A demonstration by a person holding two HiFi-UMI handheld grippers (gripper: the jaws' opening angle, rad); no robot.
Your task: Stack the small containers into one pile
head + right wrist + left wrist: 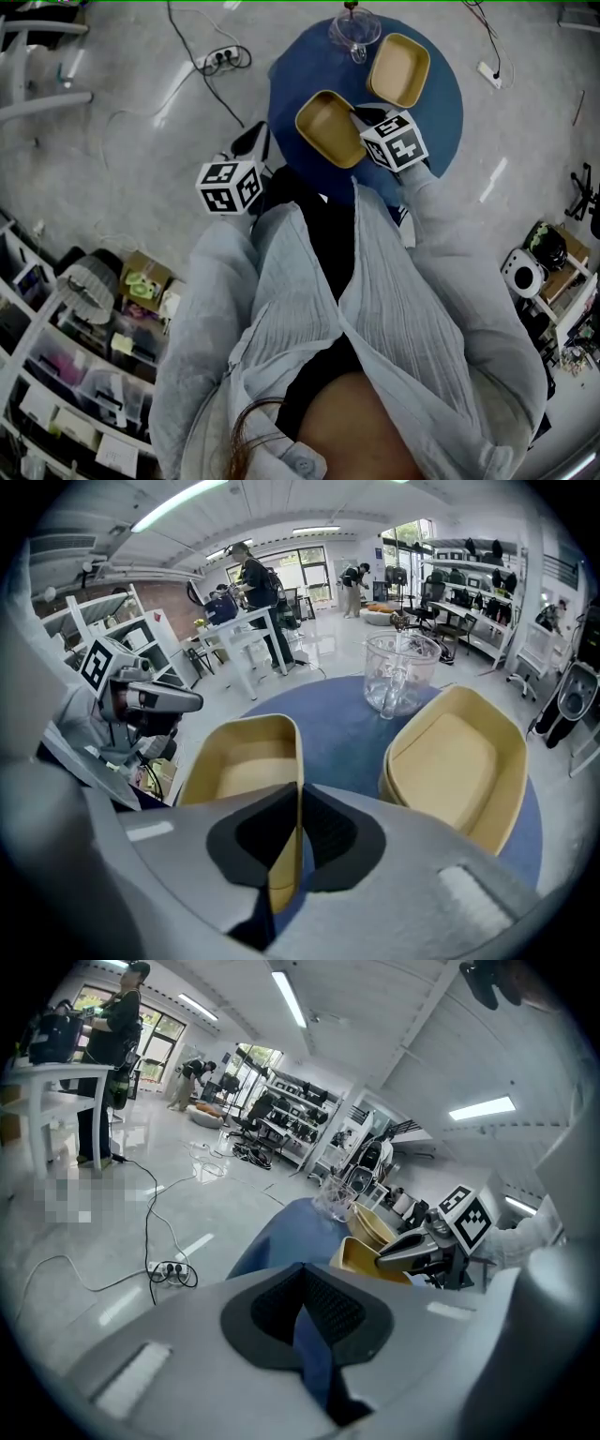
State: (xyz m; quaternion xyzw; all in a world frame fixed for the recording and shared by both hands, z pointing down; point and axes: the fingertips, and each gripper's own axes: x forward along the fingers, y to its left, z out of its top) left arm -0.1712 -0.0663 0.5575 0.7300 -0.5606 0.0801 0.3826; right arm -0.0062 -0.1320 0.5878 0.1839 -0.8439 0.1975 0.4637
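Observation:
Two shallow yellow containers sit on a round blue table (441, 122). My right gripper (361, 120) is shut on the right rim of the near container (328, 131); in the right gripper view that rim (298, 761) runs between the pads of the right gripper (300, 794). The far container (399, 68) lies just beyond, also seen to the right (459, 761). My left gripper (251, 141) hangs off the table's left edge, shut on nothing (302, 1269). From it I see the right gripper (412, 1251) at the near container (361, 1255).
A clear glass cup (354, 30) stands at the table's far edge, close behind the far container. Cables and a power strip (220, 58) lie on the floor to the left. Shelves with boxes (84, 375) stand at lower left. People stand by a white table (56, 1082) far off.

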